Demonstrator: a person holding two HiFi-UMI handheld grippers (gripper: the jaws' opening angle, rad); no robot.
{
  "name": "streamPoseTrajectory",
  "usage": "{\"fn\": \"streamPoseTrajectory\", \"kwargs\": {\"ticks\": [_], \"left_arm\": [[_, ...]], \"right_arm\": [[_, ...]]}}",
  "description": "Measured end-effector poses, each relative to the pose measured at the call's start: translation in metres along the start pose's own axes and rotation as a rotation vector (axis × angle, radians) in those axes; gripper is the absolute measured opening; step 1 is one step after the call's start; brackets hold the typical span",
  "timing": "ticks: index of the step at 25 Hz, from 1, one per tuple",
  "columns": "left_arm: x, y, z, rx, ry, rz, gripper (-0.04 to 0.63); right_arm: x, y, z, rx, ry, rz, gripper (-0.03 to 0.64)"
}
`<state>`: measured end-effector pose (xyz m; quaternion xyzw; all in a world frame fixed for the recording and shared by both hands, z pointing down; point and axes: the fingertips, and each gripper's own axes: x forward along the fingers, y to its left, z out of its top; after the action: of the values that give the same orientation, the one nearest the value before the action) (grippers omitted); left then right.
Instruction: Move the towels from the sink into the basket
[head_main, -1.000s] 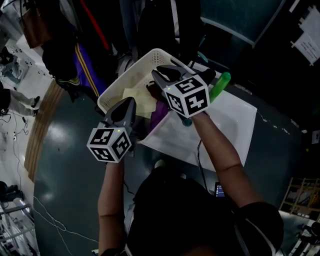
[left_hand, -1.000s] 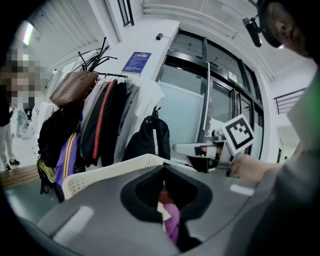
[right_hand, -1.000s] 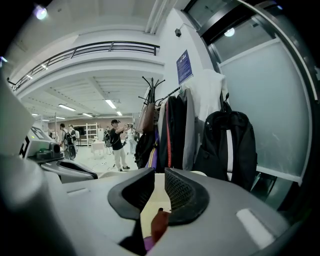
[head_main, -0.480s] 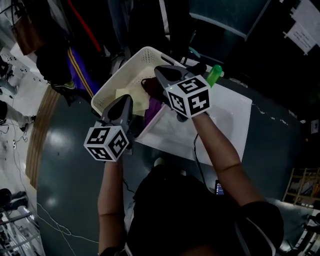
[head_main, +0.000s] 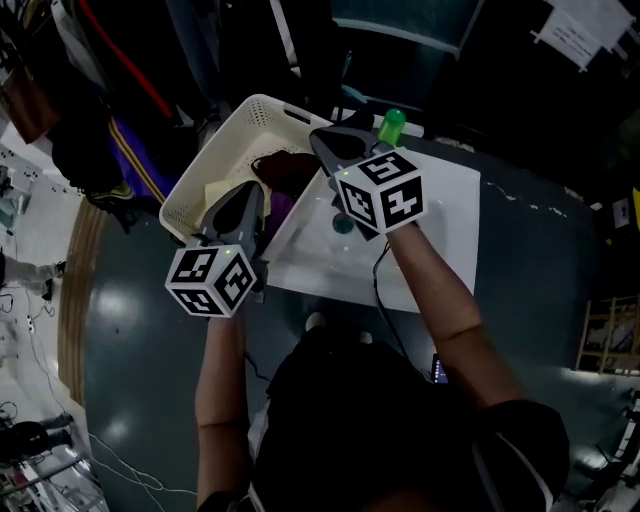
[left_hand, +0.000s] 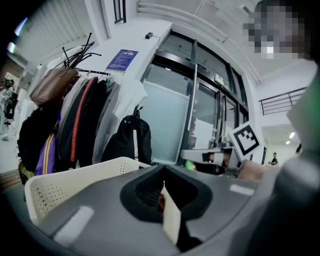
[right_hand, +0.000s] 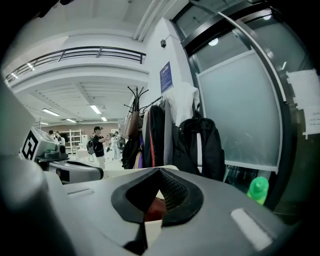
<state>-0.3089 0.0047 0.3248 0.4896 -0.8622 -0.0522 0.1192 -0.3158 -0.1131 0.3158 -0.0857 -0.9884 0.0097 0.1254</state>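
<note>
Towels fill the cream basket (head_main: 205, 150) just left of the white sink (head_main: 440, 215), whose basin looks bare, in the head view: maroon towel (head_main: 285, 165), yellow towel (head_main: 215, 192), purple towel (head_main: 281, 207). Left gripper view: left gripper (left_hand: 163, 170) above the cream basket, jaws pressed together, empty. Right gripper view: right gripper (right_hand: 159, 172) likewise clenched on nothing, its delivery apparently done.

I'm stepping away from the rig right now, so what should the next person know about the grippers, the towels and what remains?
Grippers: left gripper and right gripper both shut, nothing seen held; left over the basket, right at the edge of the sink.
Towels: dark red towel and yellow towel in the basket, purple towel at its edge beside the sink.
Done: no towel shows in the sink's visible part.
Left: check the part under the grippers.
</note>
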Motion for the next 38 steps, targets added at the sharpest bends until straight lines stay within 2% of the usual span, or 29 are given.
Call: {"fn": "streamPoseTrajectory", "kwargs": {"ticks": [10, 22, 31, 38], "left_arm": [[0.035, -0.077, 0.0, 0.051, 0.019, -0.18, 0.009], [0.071, -0.158, -0.018, 0.072, 0.065, -0.388, 0.009], [0.083, -0.197, -0.043, 0.056, 0.117, -0.476, 0.009], [0.087, -0.209, -0.071, 0.066, 0.169, -0.479, 0.009]], "right_arm": [[-0.079, -0.053, -0.013, 0.056, -0.024, -0.166, -0.002], [-0.168, -0.103, -0.056, 0.143, -0.003, -0.375, -0.002], [-0.213, -0.111, -0.096, 0.227, 0.021, -0.466, -0.002], [-0.226, -0.107, -0.125, 0.288, 0.035, -0.491, -0.002]]}}
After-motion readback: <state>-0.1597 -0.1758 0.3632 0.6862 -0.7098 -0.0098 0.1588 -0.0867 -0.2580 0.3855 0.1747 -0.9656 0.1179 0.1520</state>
